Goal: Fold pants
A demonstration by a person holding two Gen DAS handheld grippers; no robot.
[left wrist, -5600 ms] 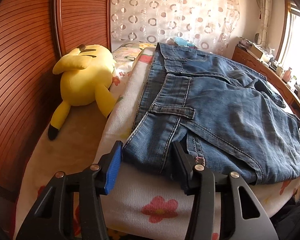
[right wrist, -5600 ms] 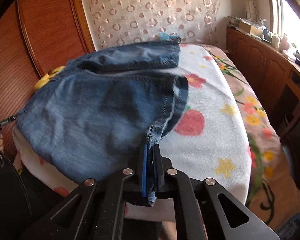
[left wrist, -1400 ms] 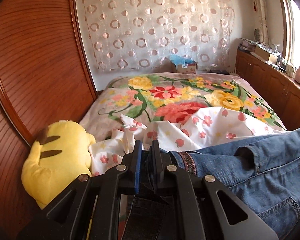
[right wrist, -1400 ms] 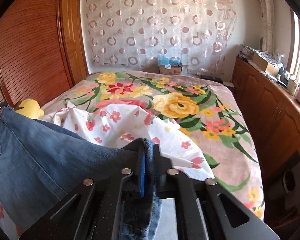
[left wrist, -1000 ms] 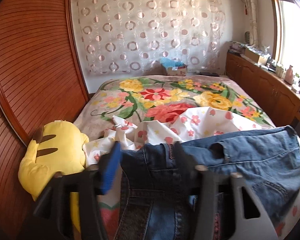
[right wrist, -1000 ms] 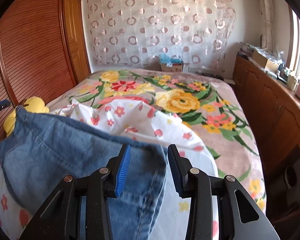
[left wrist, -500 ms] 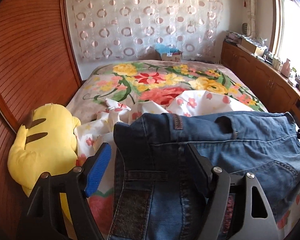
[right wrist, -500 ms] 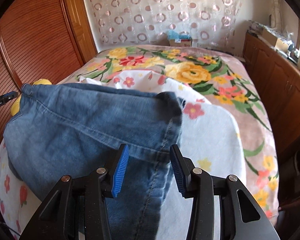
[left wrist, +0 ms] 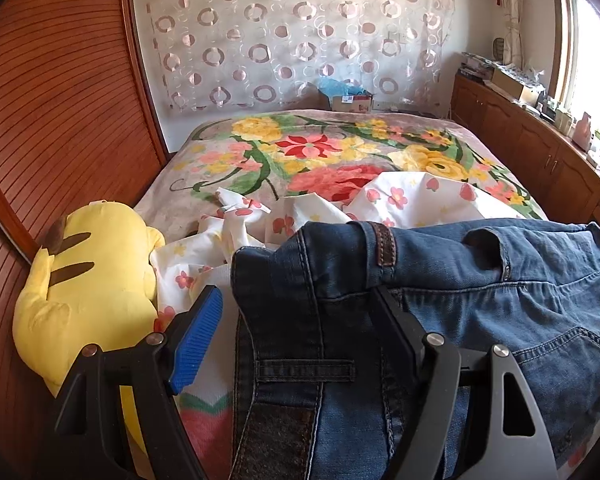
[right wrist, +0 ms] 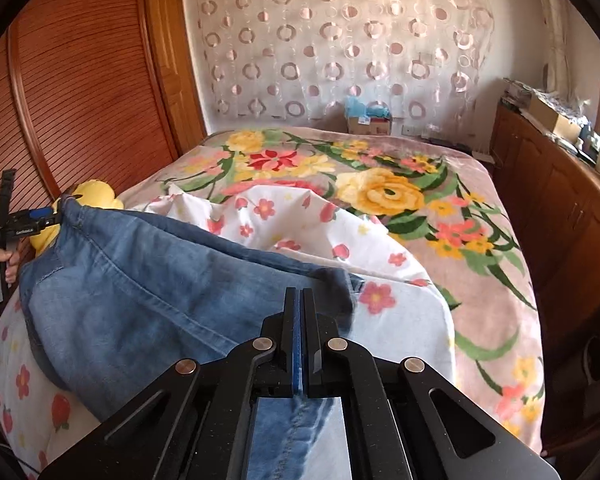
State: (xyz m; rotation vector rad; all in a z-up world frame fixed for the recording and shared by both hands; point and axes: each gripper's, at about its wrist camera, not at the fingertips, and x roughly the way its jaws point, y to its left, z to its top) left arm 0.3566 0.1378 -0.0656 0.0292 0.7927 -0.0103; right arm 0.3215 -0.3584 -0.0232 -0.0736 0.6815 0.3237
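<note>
Denim pants (left wrist: 440,320), one pair, lie folded on the white flowered sheet (right wrist: 404,308) at the near end of the bed (right wrist: 480,216), long axis running side to side between the two hands. The left gripper (left wrist: 296,320) straddles the waistband corner, its jaws wide apart and clear of the cloth. The right gripper (right wrist: 300,336) has just closed its jaws fully on the opposite edge. One yellow plush toy (left wrist: 92,280) lies beside the pants.
</note>
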